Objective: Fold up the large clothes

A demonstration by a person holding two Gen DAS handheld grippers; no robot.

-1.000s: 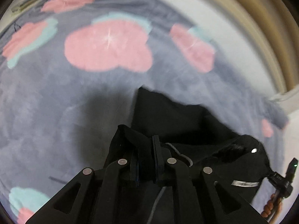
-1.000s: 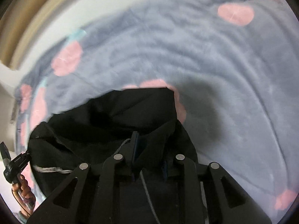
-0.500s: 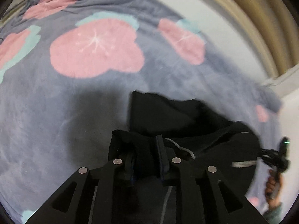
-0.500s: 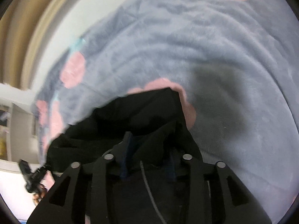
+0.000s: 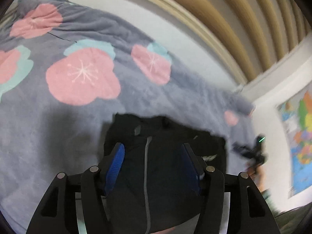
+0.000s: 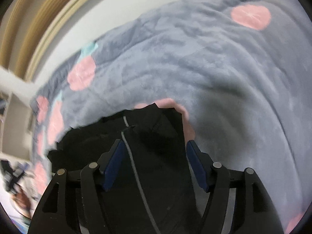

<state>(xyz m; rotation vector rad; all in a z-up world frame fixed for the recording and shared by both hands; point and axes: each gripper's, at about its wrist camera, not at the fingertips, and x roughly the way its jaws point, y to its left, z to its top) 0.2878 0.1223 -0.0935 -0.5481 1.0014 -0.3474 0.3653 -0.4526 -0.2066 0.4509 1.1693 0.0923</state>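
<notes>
My left gripper stands with its jaws spread wide, the blue pads clear of any cloth. The black hooded garment lies below and between them, its grey drawstring running straight down the gap toward six o'clock. I see the garment bunched on the grey blanket with pink flowers; its far edge sits just past the fingertips, at about twelve o'clock of the jaws.

My right gripper is likewise released, both blue pads apart with nothing pinched. The black hooded garment fills the space between them and spreads out toward nine o'clock, its grey drawstring passing just beside the left pad. One pink flower peeks out from under the garment's far edge at one o'clock.

From the left wrist view, the other gripper appears blurred at three o'clock, before a white wall carrying a colourful map. Wooden slats curve across the top at one o'clock.
</notes>
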